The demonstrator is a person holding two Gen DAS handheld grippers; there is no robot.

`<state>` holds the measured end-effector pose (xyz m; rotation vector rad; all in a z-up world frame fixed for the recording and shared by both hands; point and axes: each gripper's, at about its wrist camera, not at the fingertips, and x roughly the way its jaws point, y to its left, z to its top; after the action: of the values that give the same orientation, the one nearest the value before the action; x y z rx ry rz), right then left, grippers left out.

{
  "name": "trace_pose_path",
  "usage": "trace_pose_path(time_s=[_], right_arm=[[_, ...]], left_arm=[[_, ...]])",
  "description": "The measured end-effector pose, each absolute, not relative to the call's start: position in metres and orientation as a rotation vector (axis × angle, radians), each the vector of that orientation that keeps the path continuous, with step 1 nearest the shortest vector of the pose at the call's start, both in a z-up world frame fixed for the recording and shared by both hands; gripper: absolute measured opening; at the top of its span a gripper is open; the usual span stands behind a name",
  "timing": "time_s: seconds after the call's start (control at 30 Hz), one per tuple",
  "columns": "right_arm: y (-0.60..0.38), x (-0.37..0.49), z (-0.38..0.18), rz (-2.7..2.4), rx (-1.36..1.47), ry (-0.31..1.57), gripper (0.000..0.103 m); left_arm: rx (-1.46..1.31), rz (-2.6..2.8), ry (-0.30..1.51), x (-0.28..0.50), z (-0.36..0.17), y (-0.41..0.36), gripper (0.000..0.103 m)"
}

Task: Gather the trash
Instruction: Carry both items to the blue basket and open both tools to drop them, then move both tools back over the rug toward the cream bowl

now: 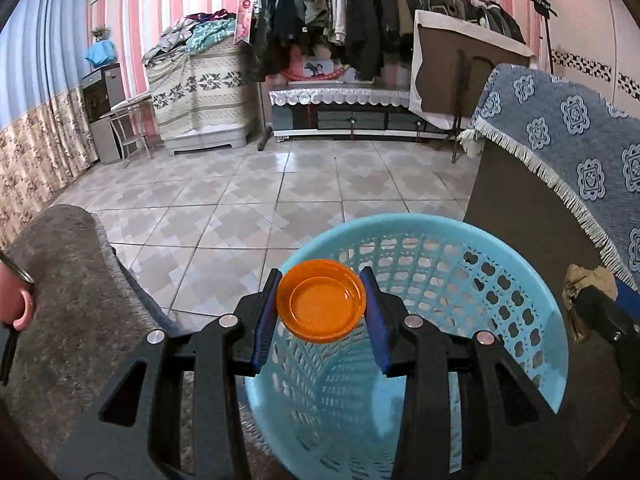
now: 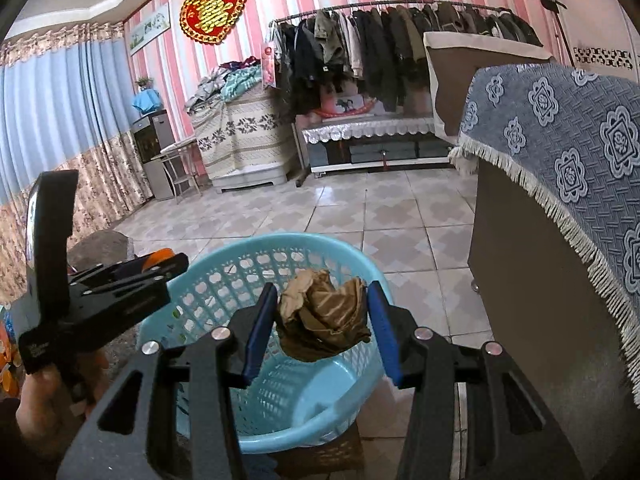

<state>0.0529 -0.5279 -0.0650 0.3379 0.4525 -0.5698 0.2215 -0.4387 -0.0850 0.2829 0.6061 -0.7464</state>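
Note:
My left gripper [image 1: 322, 310] is shut on an orange plastic lid [image 1: 321, 300] and holds it above the near rim of a light blue openwork basket [image 1: 500, 272]. My right gripper [image 2: 323, 320] is shut on a crumpled brown paper wad [image 2: 325, 316] and holds it over the same basket [image 2: 224, 276]. The left gripper shows in the right wrist view [image 2: 120, 280] at the left, with the lid's orange edge [image 2: 158, 258] between its fingers. The paper wad shows in the left wrist view [image 1: 588, 280] at the right edge. The basket's inside looks empty.
A sofa arm with a blue patterned throw [image 1: 576, 152] stands to the right of the basket. A grey fuzzy cushion [image 1: 68, 280] lies to the left. Tiled floor [image 1: 280, 184] stretches ahead to a clothes rack [image 1: 360, 20] and a low cabinet [image 1: 344, 114].

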Motion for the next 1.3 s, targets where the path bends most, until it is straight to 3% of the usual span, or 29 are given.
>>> trace_pose_path(time_s=[0.1,0.13,0.2,0.6,0.67,0.93,1.3], right_arm=[[-0.526,0.057,-0.07,-0.575,0.346,0.459,0.047],[-0.526,0.06,-0.072,-0.571,0.35,0.465,0.047],[-0.526,0.064,-0.073,-0.565,0.348,0.467,0.047],[-0.515,0.097,-0.074,-0.524,0.315,0.493,0.049],[-0.512,0.1,-0.074,-0.526,0.302,0.492,0.067],[-0.489,0.093,-0.06,-0.504,0.249,0.449,0.088],[-0.423,0.089,-0.03,-0.361,0.172,0.409,0.089]], left_arm=[[0.292,-0.755,0.619,0.223,-0.085,-0.438,0.041],[0.293,-0.751,0.623,0.224,-0.084,-0.435,0.046],[0.284,-0.733,0.632,0.228,-0.084,-0.431,0.067],[0.221,-0.6,0.564,0.24,-0.057,-0.371,0.088],[0.219,-0.566,0.534,0.234,-0.051,-0.356,0.093],[0.168,-0.492,0.48,0.204,-0.027,-0.294,0.096],[0.103,-0.346,0.432,0.166,-0.005,-0.197,0.098]])
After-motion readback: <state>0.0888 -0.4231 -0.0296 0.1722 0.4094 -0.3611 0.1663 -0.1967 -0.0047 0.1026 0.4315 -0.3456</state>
